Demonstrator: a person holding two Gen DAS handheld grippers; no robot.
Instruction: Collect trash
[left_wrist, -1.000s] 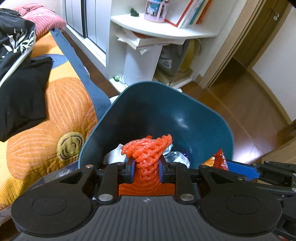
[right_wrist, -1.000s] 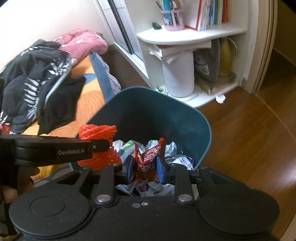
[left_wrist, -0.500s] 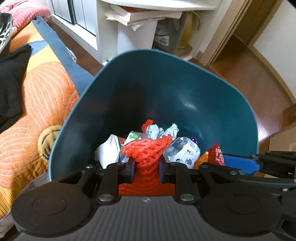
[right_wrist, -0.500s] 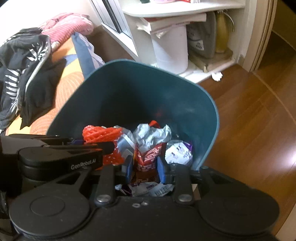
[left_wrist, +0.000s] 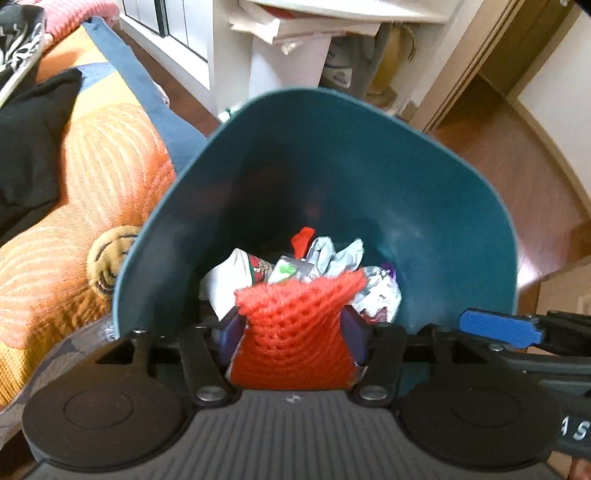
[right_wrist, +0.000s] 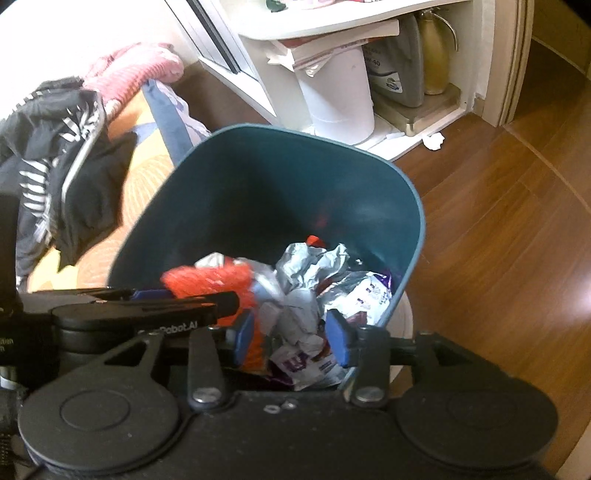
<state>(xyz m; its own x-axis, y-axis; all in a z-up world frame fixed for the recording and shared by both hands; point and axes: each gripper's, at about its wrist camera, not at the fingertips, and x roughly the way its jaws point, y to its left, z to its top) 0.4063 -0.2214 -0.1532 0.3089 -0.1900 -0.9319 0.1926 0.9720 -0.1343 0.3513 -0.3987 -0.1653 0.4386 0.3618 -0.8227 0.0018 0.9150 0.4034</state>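
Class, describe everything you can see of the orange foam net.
The orange foam net is a soft sleeve of open mesh, bright orange-red and crumpled. It sits between the blue pads of the left gripper, whose jaws are opening, just above the wrappers in the teal bin. Its top edge flares wide.

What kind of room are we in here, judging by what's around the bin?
Most likely a bedroom in a home. An orange flower-patterned quilt with clothes heaped on it lies beside the teal trash bin, a white corner shelf stands behind it, and the floor is wood.
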